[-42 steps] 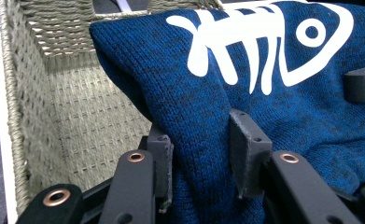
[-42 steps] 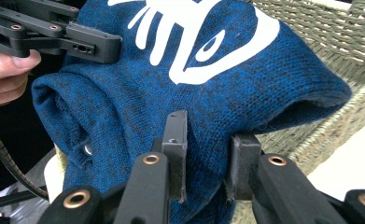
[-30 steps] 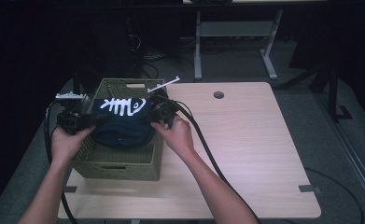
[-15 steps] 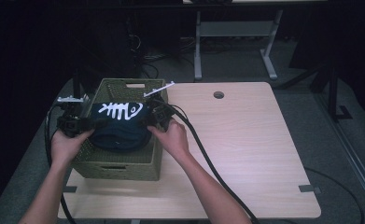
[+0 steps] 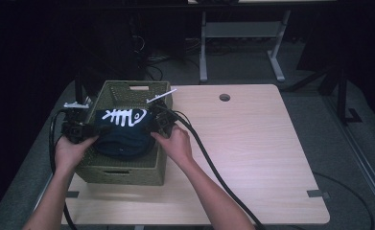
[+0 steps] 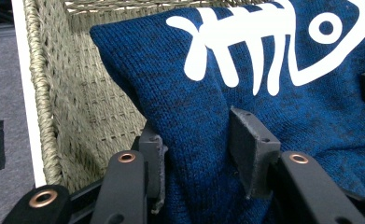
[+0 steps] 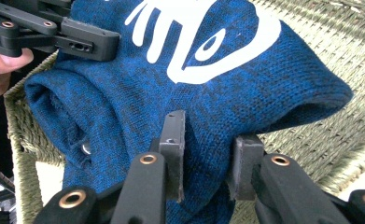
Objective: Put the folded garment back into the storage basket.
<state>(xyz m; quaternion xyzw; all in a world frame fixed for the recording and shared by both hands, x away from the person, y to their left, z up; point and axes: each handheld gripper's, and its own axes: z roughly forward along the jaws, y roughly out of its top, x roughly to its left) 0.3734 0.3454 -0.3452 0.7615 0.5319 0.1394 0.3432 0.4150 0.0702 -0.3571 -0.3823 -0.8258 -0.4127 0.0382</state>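
I lower the folded dark blue knitted sweater with a white fishbone print (image 5: 123, 134) into the woven olive basket (image 5: 127, 170), left of centre. The left gripper (image 6: 201, 154) has just been loosening, cloth between its jaws; the right gripper (image 7: 208, 151) pinches a fold narrowly. I should release both evenly, so the fold stays flat.

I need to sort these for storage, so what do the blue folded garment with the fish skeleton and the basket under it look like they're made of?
The blue garment looks like a soft, matte knit, probably fleece or sweater fabric: fine heathered stitch texture, with a smooth white print on top. The basket seems woven from olive-tan cord or fibre, perhaps paper rope: plaited rows and a braided rim.
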